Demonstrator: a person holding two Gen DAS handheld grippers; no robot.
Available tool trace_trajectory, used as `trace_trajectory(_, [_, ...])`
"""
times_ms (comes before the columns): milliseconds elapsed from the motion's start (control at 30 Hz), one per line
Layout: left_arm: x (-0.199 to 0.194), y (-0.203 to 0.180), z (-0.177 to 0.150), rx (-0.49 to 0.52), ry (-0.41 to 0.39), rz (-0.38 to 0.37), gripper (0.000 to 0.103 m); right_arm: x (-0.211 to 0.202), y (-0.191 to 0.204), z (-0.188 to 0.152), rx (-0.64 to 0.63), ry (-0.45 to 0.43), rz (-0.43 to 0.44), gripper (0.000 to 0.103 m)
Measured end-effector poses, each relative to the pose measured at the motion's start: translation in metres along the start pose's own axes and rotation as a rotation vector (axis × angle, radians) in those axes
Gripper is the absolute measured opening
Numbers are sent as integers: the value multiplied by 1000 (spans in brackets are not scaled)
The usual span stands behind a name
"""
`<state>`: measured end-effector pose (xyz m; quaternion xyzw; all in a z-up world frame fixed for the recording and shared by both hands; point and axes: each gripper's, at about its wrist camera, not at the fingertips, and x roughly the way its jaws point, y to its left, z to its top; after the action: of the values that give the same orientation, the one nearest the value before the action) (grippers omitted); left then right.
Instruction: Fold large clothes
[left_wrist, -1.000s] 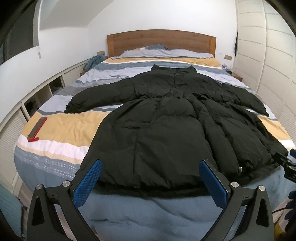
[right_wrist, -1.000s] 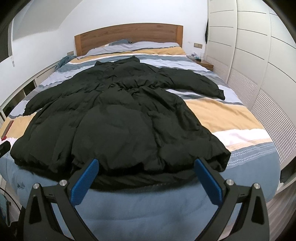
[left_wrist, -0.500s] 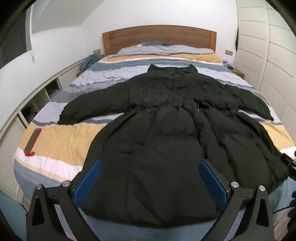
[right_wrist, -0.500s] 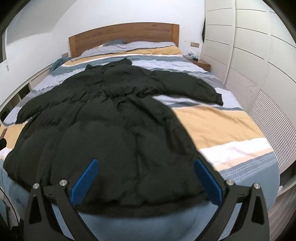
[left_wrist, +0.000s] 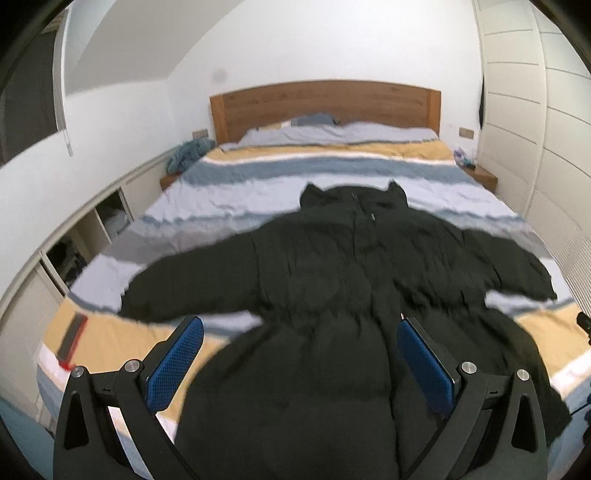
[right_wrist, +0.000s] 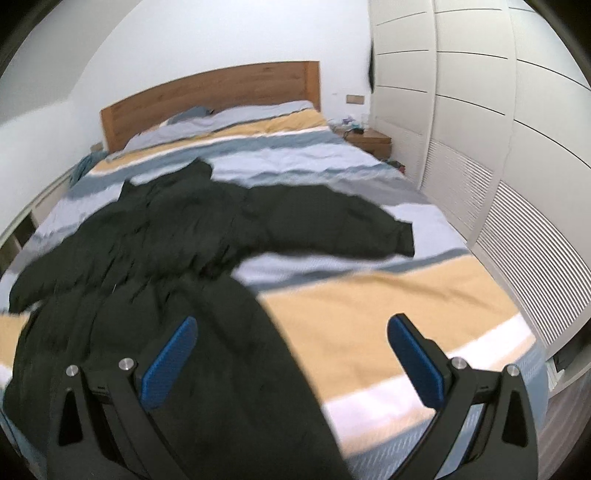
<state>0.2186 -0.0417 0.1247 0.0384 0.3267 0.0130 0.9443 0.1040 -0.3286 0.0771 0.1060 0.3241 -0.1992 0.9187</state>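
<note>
Black puffer coat lies spread flat (sleeves out) on striped bed.

Home bedroom: bed, headboard, wardrobe

Left tool, right tool agape

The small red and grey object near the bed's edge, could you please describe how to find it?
Start at the striped bed and the black coat spread on it. Beyond the coat's sleeve on the shelving side, the flat grey object with a red end lies alone on the yellow stripe, the only red thing there.
</note>
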Motion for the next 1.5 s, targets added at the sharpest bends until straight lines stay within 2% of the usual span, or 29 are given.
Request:
trace_trajectory(200, [17,19,50,-32,-38,54,102,46,-34,49,73,14,-34,103])
trace_trajectory(333, [34,26,57,-24,-38,86,102,88,-55,58,117,58,-70,103])
trace_trajectory(567, [90,30,29,-8,75,94,102,168,-89,36,261,190,-64,103])
trace_trajectory(767, [129,35,6,-16,156,102,102,226,-119,22,458,243,41,103])
trace_trajectory(900, [147,41,-6,-11,190,113,102,253,-136,11,623,248,131,103])
trace_trajectory(1233, [167,53,-23,-9,232,130,102,292,-162,16,845,144,218,102])
trace_trajectory(1267, [167,54,-23,-9,233,131,102,295,-163,16,859,134,220,100])
trace_trajectory(1333, [168,56,-24,-13,232,129,102,298,-165,17,888,121,226,89])
trace_trajectory(1367, [167,56,-24,-14,230,129,102,300,-168,19,904,121,231,73])
trace_trajectory(1400, [167,57,-24,-16,228,128,102,303,-170,17,925,127,234,52])
trace_trajectory(1500, [164,58,-25,-20,225,116,102,311,-175,13,975,134,258,32])
